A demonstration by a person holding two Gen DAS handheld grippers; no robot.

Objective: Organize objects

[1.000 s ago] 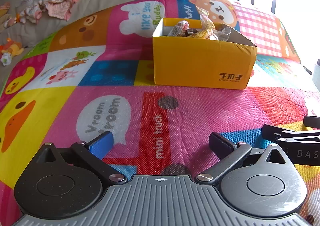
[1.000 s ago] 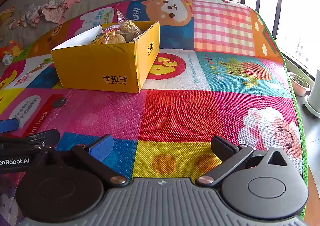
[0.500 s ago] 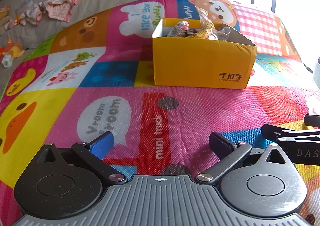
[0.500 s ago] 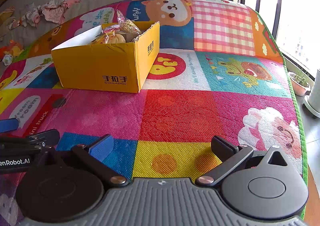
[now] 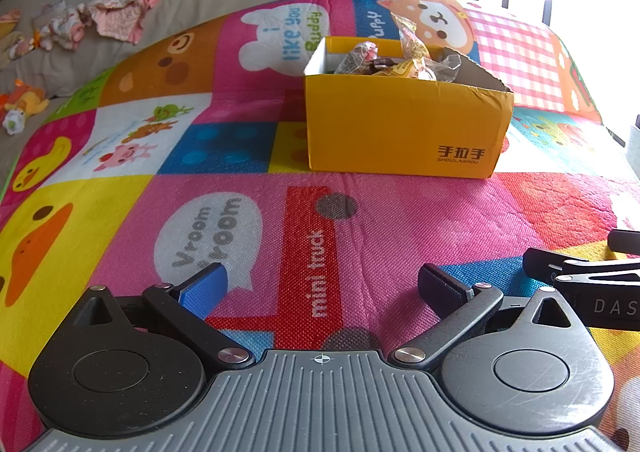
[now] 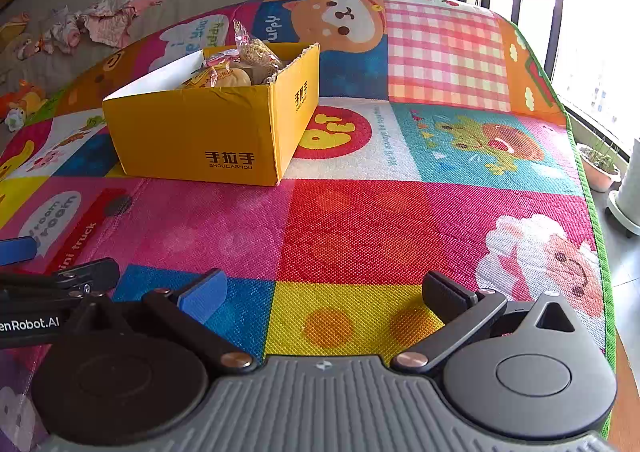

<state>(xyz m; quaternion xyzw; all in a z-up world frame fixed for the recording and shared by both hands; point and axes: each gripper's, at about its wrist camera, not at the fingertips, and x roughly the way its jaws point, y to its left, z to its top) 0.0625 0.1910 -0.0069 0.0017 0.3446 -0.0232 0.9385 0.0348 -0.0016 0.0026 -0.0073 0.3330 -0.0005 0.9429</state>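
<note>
A yellow cardboard box (image 5: pixel 404 128) stands on the colourful play mat, also in the right wrist view (image 6: pixel 200 136). Several wrapped snack packets (image 5: pixel 404 60) lie inside it; they also show in the right wrist view (image 6: pixel 236 68). My left gripper (image 5: pixel 322 288) is open and empty, low over the mat, well short of the box. My right gripper (image 6: pixel 324 294) is open and empty, beside the left one and to the box's right. Each gripper shows at the edge of the other's view.
The play mat (image 6: pixel 400 220) covers the surface and ends at a green edge on the right (image 6: pixel 600 252). Clothes and soft toys (image 5: pixel 100 20) lie far back left. A plant pot (image 6: pixel 600 168) and a white stand are on the floor to the right.
</note>
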